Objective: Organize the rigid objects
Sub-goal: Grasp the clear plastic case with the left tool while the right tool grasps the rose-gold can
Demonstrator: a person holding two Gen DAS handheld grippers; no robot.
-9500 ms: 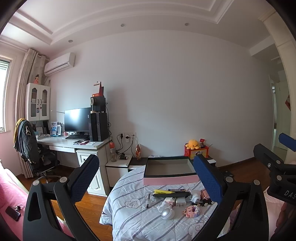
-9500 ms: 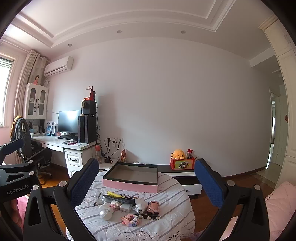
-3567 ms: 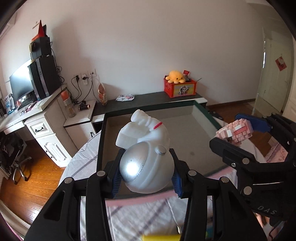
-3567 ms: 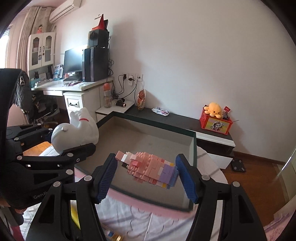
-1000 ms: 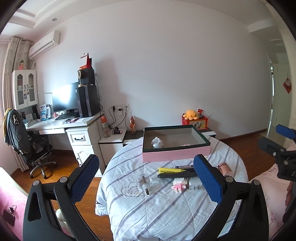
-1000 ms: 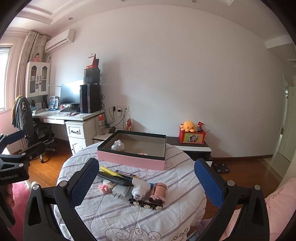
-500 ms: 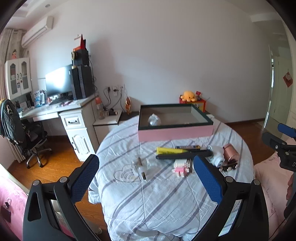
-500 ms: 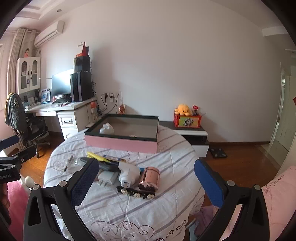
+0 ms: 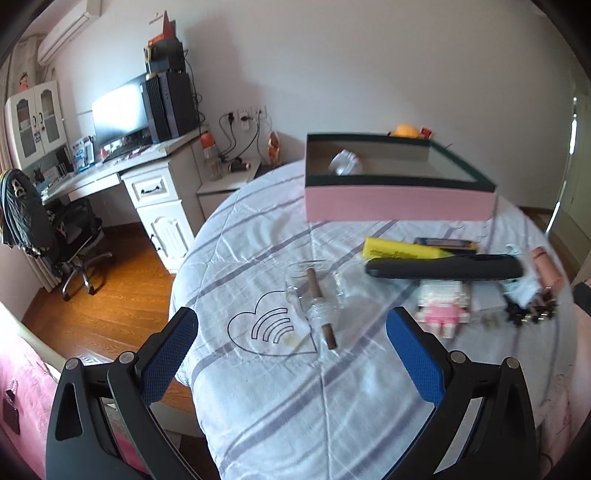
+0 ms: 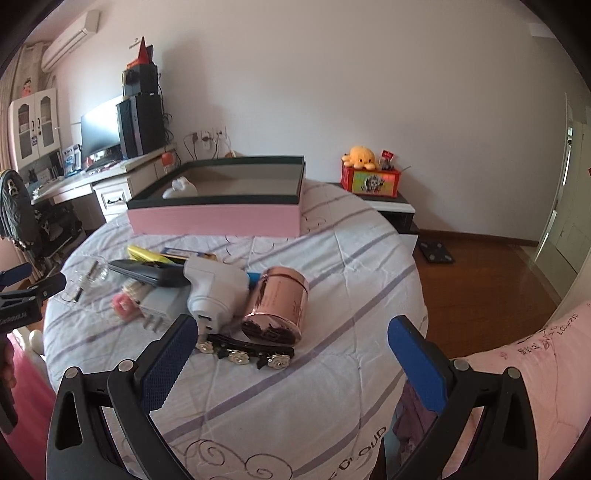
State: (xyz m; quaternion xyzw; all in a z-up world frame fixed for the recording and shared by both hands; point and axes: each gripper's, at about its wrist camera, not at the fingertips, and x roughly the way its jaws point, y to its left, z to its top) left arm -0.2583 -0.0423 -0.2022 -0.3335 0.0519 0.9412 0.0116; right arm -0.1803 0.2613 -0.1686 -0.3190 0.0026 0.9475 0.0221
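**Hovering wide over the cluttered surface**

Spread wide and empty, the left gripper hangs above a clear glass piece with a brown stick through it, its outline hard to trace. The right gripper, equally wide, is above a copper cylinder and flowered hair clip. The pink box half hides a white figure.

Background, room: white desk with monitor and black tower; office chair draped with a jacket; glazed cabinet; wall air conditioner; wall sockets with cables; orange plush octopus on a red box; wooden floor; black scale on the floor.
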